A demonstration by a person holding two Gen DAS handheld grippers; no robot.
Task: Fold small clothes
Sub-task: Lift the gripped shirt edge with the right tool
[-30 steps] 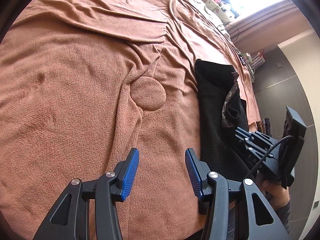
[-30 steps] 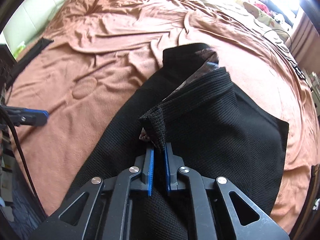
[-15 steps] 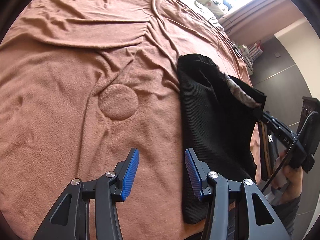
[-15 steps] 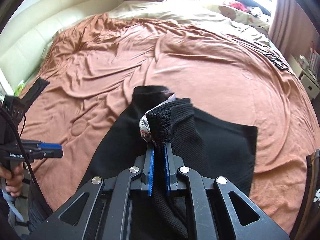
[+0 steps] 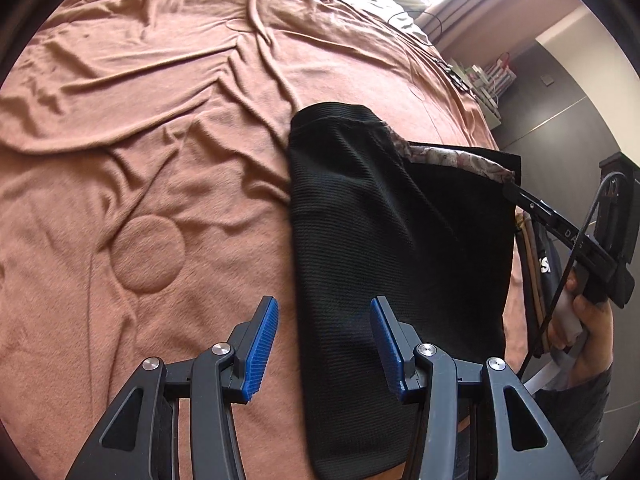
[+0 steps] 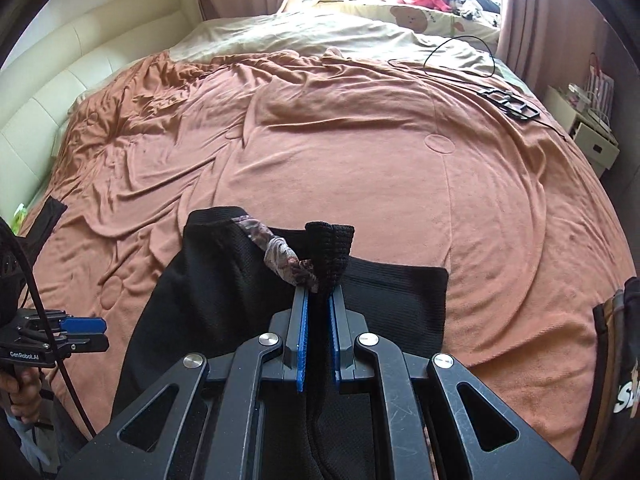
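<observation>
A black knit garment (image 5: 384, 240) with a patterned lining (image 5: 452, 158) lies on the brown blanket (image 5: 160, 140) near the bed's front edge. My right gripper (image 6: 319, 300) is shut on a bunched corner of the black garment (image 6: 224, 292), lifting that corner above the rest of the cloth. The patterned lining (image 6: 284, 258) shows beside its fingers. In the left wrist view the right gripper (image 5: 510, 191) holds the raised edge at the far right. My left gripper (image 5: 324, 320) hangs open just above the garment's left edge, holding nothing.
The blanket covers a large bed with a cream headboard (image 6: 80, 80) at left. A black cable and buckle (image 6: 508, 100) lie at the far right. Pillows and toys (image 6: 420, 4) sit by the window. A stack of folded clothes (image 6: 616, 360) rests at the right edge.
The right gripper has raised and pulled the garment corner back and to the right, spreading the cloth. The left gripper has shifted right, over the garment's left edge.
</observation>
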